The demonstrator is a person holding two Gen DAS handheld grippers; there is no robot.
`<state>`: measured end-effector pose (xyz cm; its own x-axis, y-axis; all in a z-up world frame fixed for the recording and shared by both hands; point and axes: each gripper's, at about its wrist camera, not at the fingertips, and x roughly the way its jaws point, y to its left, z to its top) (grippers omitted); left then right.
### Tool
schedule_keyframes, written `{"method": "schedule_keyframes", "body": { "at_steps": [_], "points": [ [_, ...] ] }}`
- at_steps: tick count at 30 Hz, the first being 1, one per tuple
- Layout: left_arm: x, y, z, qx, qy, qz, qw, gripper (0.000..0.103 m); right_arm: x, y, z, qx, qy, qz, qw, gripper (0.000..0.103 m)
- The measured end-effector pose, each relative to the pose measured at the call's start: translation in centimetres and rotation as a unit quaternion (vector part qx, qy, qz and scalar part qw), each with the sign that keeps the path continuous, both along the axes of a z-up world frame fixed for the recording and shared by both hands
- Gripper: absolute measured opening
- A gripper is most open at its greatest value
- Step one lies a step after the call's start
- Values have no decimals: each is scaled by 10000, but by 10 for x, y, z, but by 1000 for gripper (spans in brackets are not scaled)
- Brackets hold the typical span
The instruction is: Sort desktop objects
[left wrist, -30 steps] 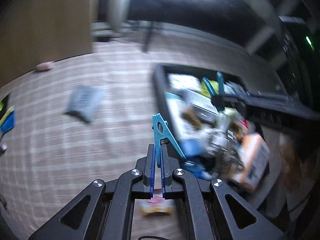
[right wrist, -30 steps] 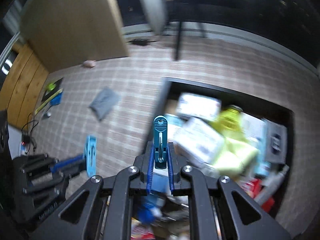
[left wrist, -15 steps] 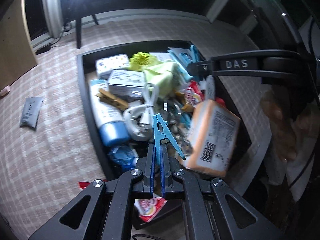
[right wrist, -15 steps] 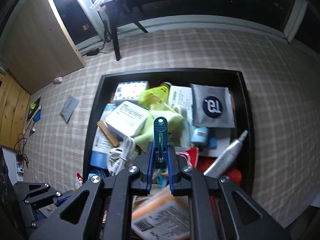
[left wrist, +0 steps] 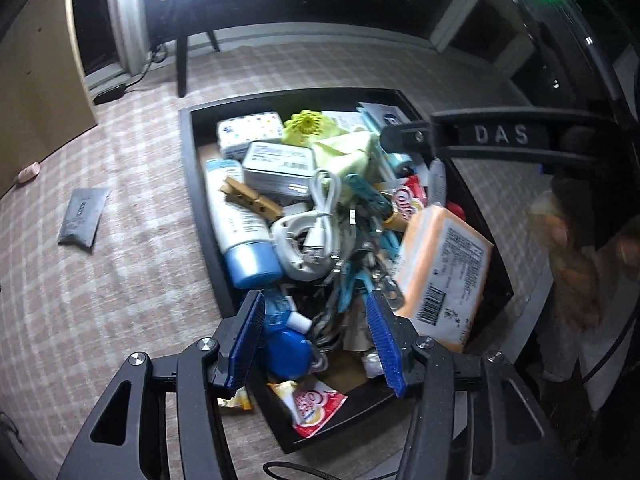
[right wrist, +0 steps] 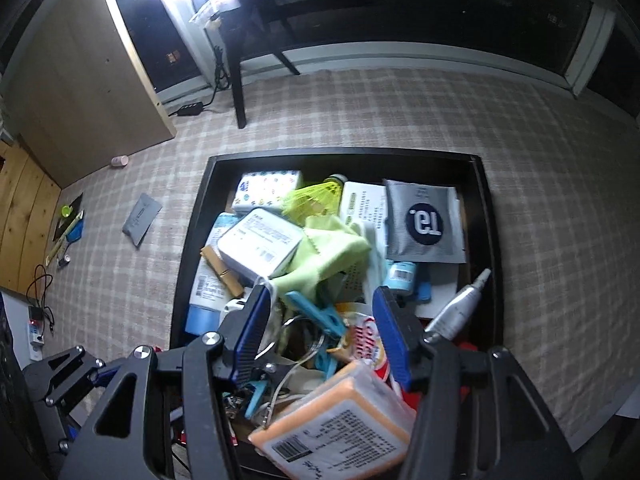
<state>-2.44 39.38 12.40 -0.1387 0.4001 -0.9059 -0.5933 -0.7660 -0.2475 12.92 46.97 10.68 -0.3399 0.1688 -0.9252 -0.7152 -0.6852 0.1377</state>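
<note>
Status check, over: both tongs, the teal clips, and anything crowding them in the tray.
Left tongs open, empty. Right tongs open, empty. Teal clip lies loose in black tray. Orange pack and white cable crowd it.

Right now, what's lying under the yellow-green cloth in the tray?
The yellow-green cloth drapes over a white perforated item and the blue clothespin, beside the white tin. Anything deeper in the black tray is covered.

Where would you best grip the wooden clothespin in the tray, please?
Grip the wooden clothespin across its narrow sides near mid-length, coming from above. It lies flat and exposed on the white tube, angled diagonally, so turn the fingers crosswise to its long axis.
</note>
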Motion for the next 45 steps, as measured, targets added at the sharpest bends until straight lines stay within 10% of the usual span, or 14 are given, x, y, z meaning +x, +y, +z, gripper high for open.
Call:
{"method": "schedule_keyframes", "body": {
  "at_steps": [20, 45],
  "points": [
    [-35, -146, -5, -407, 289, 1554, 9866, 57, -54, -62, 3, 72, -8, 617, 9981, 53],
    [-10, -335, 4, -770, 736, 2430, 9642, 76, -142, -272, -2, 606, 102, 922, 9938, 56]
  ]
}}
